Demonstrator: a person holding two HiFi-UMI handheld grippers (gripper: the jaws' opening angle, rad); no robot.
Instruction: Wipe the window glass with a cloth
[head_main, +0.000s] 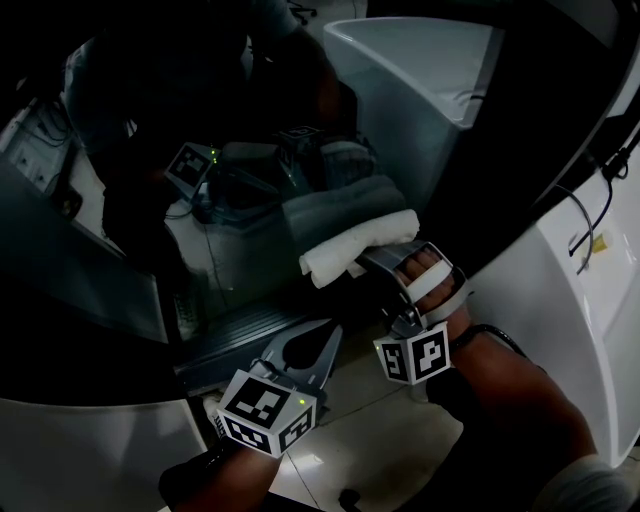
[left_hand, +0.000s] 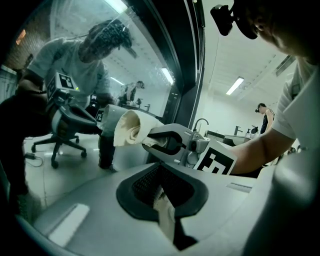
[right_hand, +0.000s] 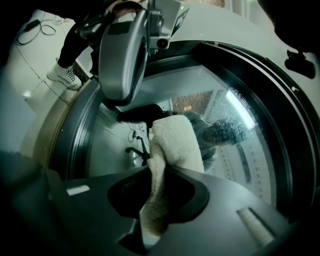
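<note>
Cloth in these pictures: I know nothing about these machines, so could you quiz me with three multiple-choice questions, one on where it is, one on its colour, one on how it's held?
1. Where is the cloth?
A. On the floor
B. Up against the window glass
C. Over a chair back

2. What colour is it?
A. Red
B. Blue
C. White

3. How do the jaws of the right gripper stand?
A. Closed on the cloth
B. Wide open and empty
C. Closed on a bottle

Answers: 1 B, the head view shows the cloth meeting its own mirror image in the pane. 2 C, it looks pale in every view. 3 A, the right gripper view shows the cloth pinched between the jaws.
</note>
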